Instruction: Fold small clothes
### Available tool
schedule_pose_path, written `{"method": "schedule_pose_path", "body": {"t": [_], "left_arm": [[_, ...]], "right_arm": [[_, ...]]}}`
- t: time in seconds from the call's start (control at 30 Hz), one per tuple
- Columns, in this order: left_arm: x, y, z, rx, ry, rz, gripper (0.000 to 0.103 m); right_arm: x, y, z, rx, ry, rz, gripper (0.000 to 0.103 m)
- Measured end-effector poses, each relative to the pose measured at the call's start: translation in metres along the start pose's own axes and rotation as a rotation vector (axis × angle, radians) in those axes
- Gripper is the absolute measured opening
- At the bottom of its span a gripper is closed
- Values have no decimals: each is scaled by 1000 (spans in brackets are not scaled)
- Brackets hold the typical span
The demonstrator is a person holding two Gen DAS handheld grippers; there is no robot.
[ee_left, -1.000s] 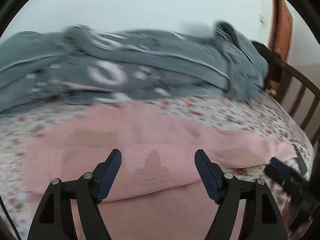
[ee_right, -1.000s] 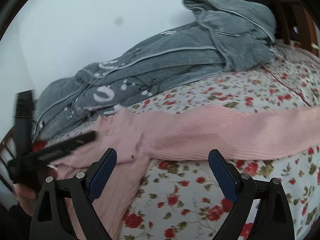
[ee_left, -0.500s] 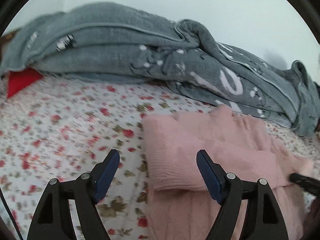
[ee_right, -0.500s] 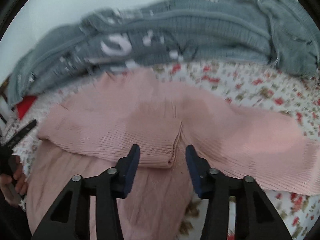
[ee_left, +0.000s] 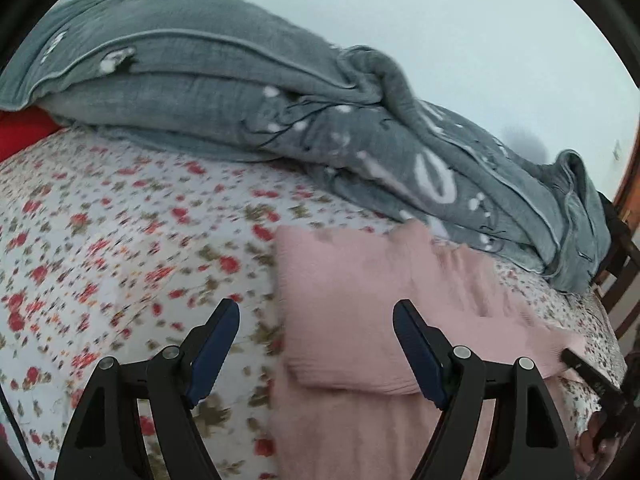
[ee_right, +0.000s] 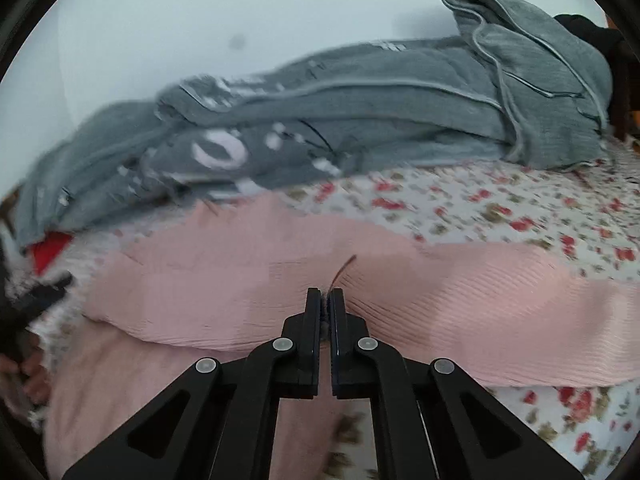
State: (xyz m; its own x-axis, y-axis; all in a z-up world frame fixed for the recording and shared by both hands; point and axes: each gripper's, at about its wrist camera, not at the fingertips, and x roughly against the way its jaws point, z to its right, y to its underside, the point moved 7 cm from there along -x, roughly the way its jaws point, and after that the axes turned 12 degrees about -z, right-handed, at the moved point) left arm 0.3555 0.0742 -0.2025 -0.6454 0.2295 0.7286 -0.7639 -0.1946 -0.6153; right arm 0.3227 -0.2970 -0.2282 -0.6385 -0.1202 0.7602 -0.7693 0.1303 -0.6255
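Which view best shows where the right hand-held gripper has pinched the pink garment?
The right wrist view: the right hand-held gripper is shut on the pink garment at the fold's middle. The left wrist view shows only part of that gripper at the frame's right edge, the pinch hidden.

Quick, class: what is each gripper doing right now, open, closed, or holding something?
Left gripper: open, holding nothing, poised over the pink sweater's edge.
Right gripper: closed, fingers pinching the pink sweater at the sleeve fold.
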Motion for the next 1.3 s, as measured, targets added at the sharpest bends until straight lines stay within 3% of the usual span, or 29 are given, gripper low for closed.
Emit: {"method": "schedule_pose_path", "body": {"t": [0.1,0.2,0.3,0.43,0.5,0.57,0.63,0.77,0.93,1.07,1.17,1.3], "left_arm": [[-6,-1,21,-58,50,-9,78],[-27,8,28,-77,66,-85,78],[-47,18,27,-90,42,-174,76],[-49,25,33,-139,-24,-177,78],[-53,27,35,-164,-67,-187,78],[-53,29,36,-193,-104,-192,80],[-53,29,37,-203,-116,-194,82],[-52,28,37,-203,-112,-188,85],[-50,27,40,-211,-110,-180,87],[-51,27,41,-209,-108,-179,87],[-51,27,41,-211,-110,-177,87],[-51,27,41,-208,-104,-178,87]], "right_arm": [[-15,5,-11,59,64,-56,5],[-21,8,-10,65,100,-98,8],[-24,10,-2,28,68,-125,8],[-15,11,2,8,11,-122,15],[-3,12,2,20,12,-97,37],[18,13,5,39,32,-40,52],[44,13,14,52,78,29,57],[86,13,55,-7,133,121,72],[111,34,145,-196,181,109,73],[120,64,211,-305,310,81,73],[119,85,245,-378,311,64,73],[115,99,268,-447,220,88,73]]}}
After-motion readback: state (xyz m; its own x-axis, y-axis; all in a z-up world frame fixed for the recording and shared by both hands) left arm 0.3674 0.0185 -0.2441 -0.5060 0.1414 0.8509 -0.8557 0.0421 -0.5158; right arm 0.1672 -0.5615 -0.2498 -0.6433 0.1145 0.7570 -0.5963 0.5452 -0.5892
